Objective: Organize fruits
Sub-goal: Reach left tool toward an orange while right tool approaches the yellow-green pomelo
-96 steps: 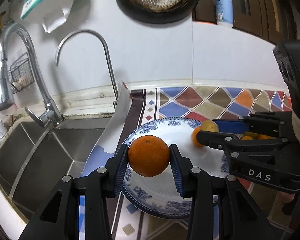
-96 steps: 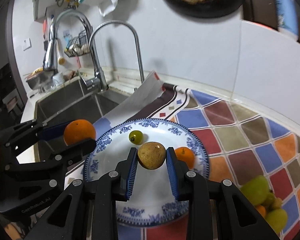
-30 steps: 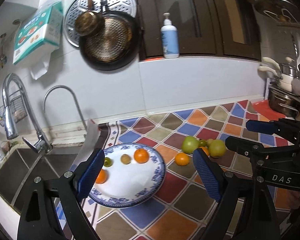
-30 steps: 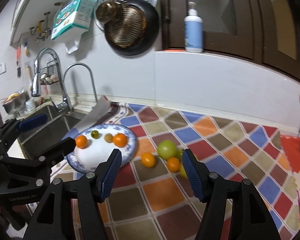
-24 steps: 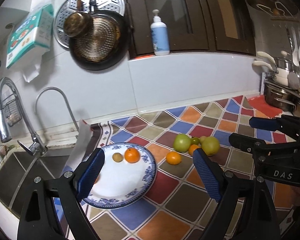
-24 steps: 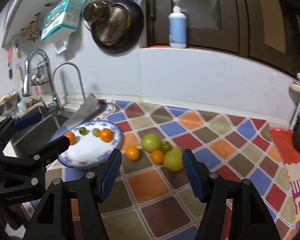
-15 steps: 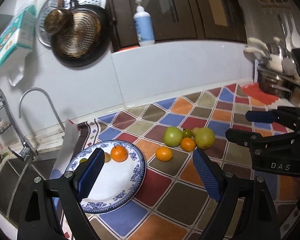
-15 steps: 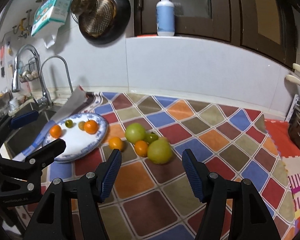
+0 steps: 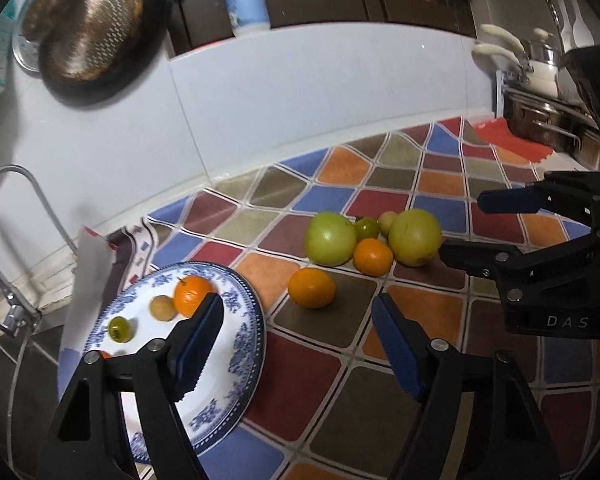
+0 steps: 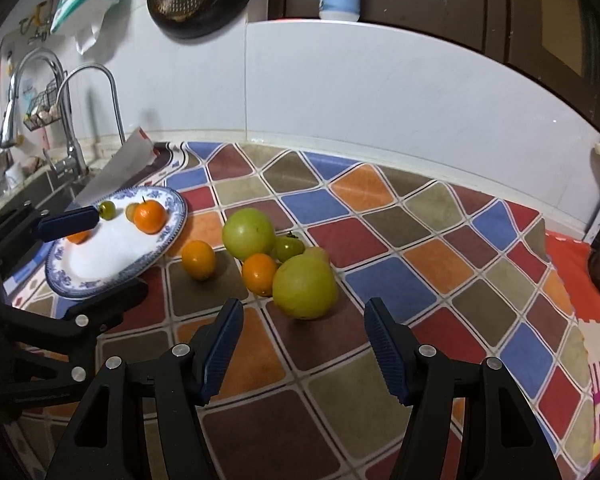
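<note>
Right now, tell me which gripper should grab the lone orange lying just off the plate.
Left. The left gripper is open with the orange straight ahead between its fingers, next to the plate. The right gripper faces the big green fruit instead.

Left wrist view: looking forward and down along its 2 open fingers from above the counter's left, near the blue-rimmed plate [image 9: 244, 364]; right wrist view: same downward tilt from further right, close over the yellow-green fruit [image 10: 305, 287]. Shared by both: plate, loose fruit cluster, checkered mat [image 10: 384, 264], white backsplash.
</note>
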`<state>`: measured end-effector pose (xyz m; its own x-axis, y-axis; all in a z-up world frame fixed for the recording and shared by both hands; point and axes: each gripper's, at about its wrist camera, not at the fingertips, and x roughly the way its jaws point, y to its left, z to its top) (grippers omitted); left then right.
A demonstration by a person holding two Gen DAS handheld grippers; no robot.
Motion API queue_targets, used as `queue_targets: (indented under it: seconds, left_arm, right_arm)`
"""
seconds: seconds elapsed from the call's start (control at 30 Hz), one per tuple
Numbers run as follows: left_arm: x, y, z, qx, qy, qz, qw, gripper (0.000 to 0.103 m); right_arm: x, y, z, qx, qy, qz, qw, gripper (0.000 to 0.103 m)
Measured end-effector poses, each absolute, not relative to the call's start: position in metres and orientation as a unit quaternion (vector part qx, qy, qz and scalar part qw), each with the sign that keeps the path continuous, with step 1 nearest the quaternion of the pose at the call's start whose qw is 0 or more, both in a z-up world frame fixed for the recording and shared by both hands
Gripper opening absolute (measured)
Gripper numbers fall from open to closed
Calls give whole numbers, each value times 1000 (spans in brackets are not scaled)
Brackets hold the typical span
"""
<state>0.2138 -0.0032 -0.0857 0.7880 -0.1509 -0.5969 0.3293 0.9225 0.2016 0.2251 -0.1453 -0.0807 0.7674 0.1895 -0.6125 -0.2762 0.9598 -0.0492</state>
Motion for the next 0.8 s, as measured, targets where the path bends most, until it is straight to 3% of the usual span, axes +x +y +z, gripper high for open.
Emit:
queue_targets:
  seconds: [0.57, 0.63, 0.8]
  left_arm:
    - [271, -14, -114, 148, 365, -172, 903, 60]
    - [276, -17, -116, 152, 371, -174, 899, 54]
    - [285, -19, -121, 148, 387, -182, 891, 47]
  right_arm:
    - [273, -142, -108, -67, 352, 138, 923, 63]
    - [275, -143, -108, -67, 352, 139, 923, 63]
    - [278, -141, -110, -70, 353, 144, 922, 56]
